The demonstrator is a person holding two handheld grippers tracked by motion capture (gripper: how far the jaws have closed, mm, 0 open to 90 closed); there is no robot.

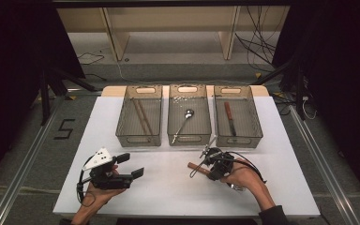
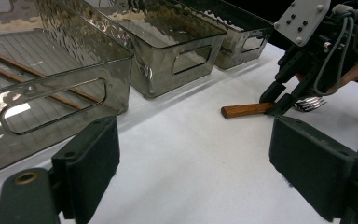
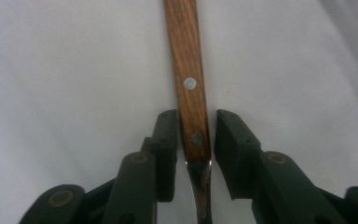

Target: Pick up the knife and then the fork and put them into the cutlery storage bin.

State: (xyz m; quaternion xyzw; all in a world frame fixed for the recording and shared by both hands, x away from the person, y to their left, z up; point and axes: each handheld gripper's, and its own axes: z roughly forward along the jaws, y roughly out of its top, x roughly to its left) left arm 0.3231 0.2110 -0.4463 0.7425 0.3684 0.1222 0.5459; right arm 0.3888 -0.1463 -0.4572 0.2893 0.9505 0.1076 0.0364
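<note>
Item in hand: wooden-handled metal fork point(image 3: 189, 93), lying flat on the white counter point(image 1: 168, 187), near its front edge, right of centre, in front of the bins.
Fork make-up: brown grained handle with two round rivets; polished steel neck; tines visible beyond the right gripper in the left gripper view point(image 2: 310, 103).
Right gripper point(image 1: 209, 161): pointed down over the fork, jaws set either side of the handle's riveted end; the left pad sits against the wood, a thin gap shows at the right pad, so no grip yet.
Left gripper point(image 1: 132, 165): held above the counter's front left, jaws wide apart, nothing between them.
Surroundings: three smoky translucent plastic bins with cut-out handles in a row along the far half of the counter.
Left bin point(image 1: 139, 116): a pair of brown wooden chopsticks point(image 1: 142, 116).
Middle bin point(image 1: 189, 116): a steel spoon point(image 1: 184, 123).
Right bin point(image 1: 237, 117): a wooden-handled knife point(image 1: 229, 118).
Obstructions: bare counter between fork and bins.
Counter surface: matt white, smooth.
</note>
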